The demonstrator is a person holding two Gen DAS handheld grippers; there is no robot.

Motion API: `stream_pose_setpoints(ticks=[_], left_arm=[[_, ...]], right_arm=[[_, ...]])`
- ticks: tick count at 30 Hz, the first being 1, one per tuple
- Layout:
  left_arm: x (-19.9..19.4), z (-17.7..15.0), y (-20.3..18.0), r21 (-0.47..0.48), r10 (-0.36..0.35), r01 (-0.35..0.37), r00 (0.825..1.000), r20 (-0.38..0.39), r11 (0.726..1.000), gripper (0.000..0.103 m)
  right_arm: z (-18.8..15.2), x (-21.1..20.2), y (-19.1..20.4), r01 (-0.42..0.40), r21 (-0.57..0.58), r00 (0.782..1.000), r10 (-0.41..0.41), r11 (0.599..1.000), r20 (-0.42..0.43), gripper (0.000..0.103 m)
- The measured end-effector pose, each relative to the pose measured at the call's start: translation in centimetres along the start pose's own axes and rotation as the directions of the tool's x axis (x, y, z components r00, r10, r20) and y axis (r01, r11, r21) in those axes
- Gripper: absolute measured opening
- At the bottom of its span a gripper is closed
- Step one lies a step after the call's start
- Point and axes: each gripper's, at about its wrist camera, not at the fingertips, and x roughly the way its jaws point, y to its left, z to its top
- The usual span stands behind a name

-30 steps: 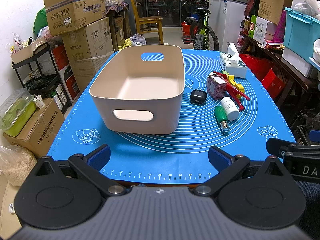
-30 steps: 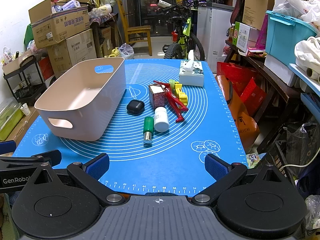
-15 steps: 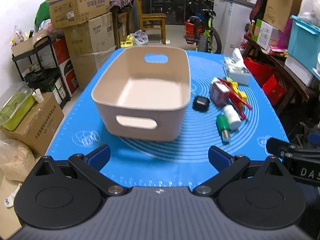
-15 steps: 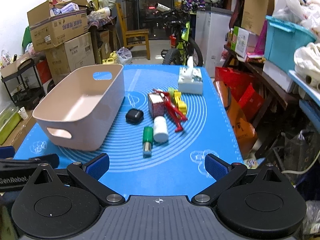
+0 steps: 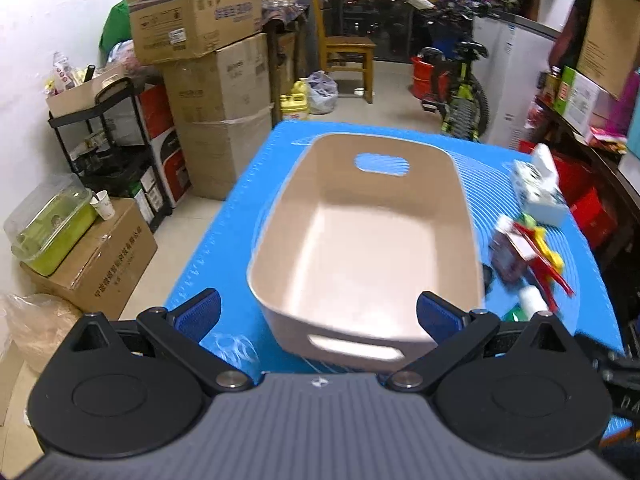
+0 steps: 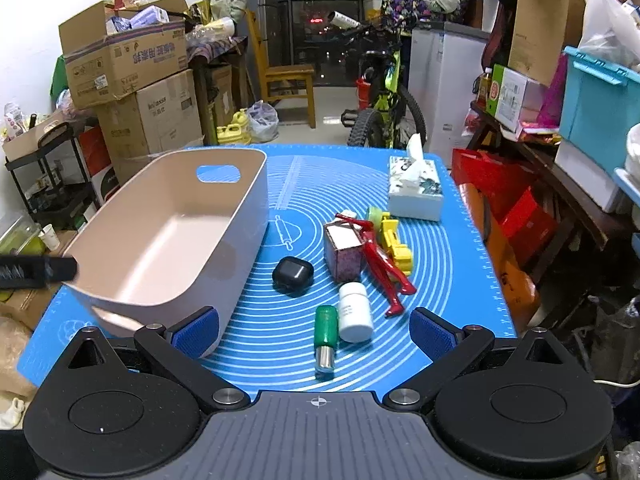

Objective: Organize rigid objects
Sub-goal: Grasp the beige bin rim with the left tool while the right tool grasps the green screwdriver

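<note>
Left gripper: fingers spread wide, holding nothing, positioned above the near end of the beige bin. Bin interior is bare; it sits on the blue mat covering the worktop, left half.

Right gripper: fingers spread wide, nothing between them, low over the mat's near edge.

Items on mat, right of bin: black case nearest the bin; green tube lying flat, touching white bottle; patterned box w/ red clamp leaning against it; yellow toy just behind. Tissue box at far right, apart from the group.
</note>
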Motion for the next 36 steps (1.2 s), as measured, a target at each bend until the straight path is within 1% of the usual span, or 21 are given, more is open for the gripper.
stream_pose_setpoints(ticks=[5, 9, 11, 13, 14, 16, 19, 22, 23, 24, 26, 28, 29, 30, 33, 34, 35, 36], left_arm=[[3.1, 1.9, 1.9, -0.024, 0.006, -0.007, 0.999, -0.046, 1.000, 0.103], [5.8, 2.8, 2.8, 0.015, 0.023, -0.021, 0.995, -0.097, 1.000, 0.102], [7.1, 3.1, 3.4, 0.008, 0.027, -0.026, 0.991, -0.130, 1.000, 0.102], [8.1, 3.2, 4.1, -0.016, 0.015, -0.017, 0.988, -0.156, 1.000, 0.095], [8.6, 3.1, 4.5, -0.030, 0.012, -0.017, 0.986, -0.169, 0.999, 0.086], [9.5, 2.9, 5.1, -0.045, 0.011, -0.021, 0.979, -0.203, 0.999, 0.085], [10.4, 2.6, 5.5, -0.053, 0.002, -0.014, 0.975, -0.223, 0.998, 0.080], [11.6, 1.8, 5.8, -0.055, 0.004, -0.019, 0.964, -0.266, 0.998, 0.075], [12.0, 1.5, 5.8, -0.052, 0.008, -0.024, 0.959, -0.283, 0.998, 0.071], [12.3, 1.2, 5.8, -0.050, 0.007, -0.023, 0.955, -0.298, 0.998, 0.064], [12.9, 1.0, 5.7, -0.046, -0.003, -0.012, 0.948, -0.318, 0.999, 0.055], [13.1, 0.9, 5.6, -0.042, -0.006, -0.008, 0.946, -0.325, 0.999, 0.046], [13.1, 0.8, 5.6, -0.039, -0.007, -0.007, 0.944, -0.329, 0.999, 0.037], [13.1, 0.8, 5.6, -0.040, -0.011, -0.002, 0.944, -0.331, 0.999, 0.033], [12.8, 0.7, 5.3, -0.042, -0.031, 0.019, 0.946, -0.322, 0.999, 0.025], [12.8, 0.7, 5.1, -0.038, -0.033, 0.022, 0.948, -0.317, 0.999, 0.023], [12.6, 0.7, 5.0, -0.037, -0.039, 0.028, 0.948, -0.315, 0.999, 0.019], [12.8, 0.8, 4.9, -0.038, -0.042, 0.031, 0.949, -0.312, 0.999, 0.016]], right_arm=[[-0.2, 4.0, 0.0, 0.009, 0.019, 0.997, -0.008, 1.000, -0.071, 0.100], [-0.7, 7.0, -0.1, 0.036, 0.023, 0.991, -0.033, 0.999, -0.127, 0.098], [-1.0, 8.4, -0.3, 0.053, 0.025, 0.987, -0.049, 0.998, -0.156, 0.096], [-1.3, 9.6, -0.3, 0.063, 0.037, 0.980, -0.055, 0.997, -0.189, 0.095], [-1.4, 10.1, -0.4, 0.066, 0.043, 0.977, -0.056, 0.997, -0.203, 0.094], [-1.7, 11.1, -0.4, 0.072, 0.049, 0.971, -0.059, 0.996, -0.232, 0.092], [-2.1, 12.3, -0.3, 0.083, 0.045, 0.960, -0.068, 0.996, -0.273, 0.089], [-2.4, 13.4, -0.2, 0.094, 0.051, 0.950, -0.074, 0.994, -0.304, 0.080], [-2.5, 13.7, -0.1, 0.095, 0.051, 0.948, -0.075, 0.994, -0.310, 0.079], [-2.5, 13.9, 0.0, 0.096, 0.047, 0.946, -0.077, 0.994, -0.316, 0.078], [-2.5, 14.3, 0.2, 0.102, 0.037, 0.942, -0.085, 0.994, -0.324, 0.075], [-2.4, 14.7, 0.4, 0.103, 0.032, 0.943, -0.087, 0.994, -0.322, 0.070], [-2.3, 14.9, 0.6, 0.105, 0.029, 0.943, -0.090, 0.994, -0.321, 0.068], [-2.2, 15.1, 0.7, 0.105, 0.027, 0.943, -0.091, 0.994, -0.320, 0.064], [-2.1, 15.4, 1.1, 0.098, 0.023, 0.946, -0.086, 0.995, -0.314, 0.056], [-2.0, 15.4, 1.3, 0.098, 0.016, 0.947, -0.088, 0.995, -0.308, 0.048], [-2.0, 15.4, 1.4, 0.094, 0.011, 0.949, -0.087, 0.995, -0.304, 0.047], [-1.9, 15.4, 1.6, 0.090, 0.009, 0.950, -0.083, 0.996, -0.300, 0.039]])
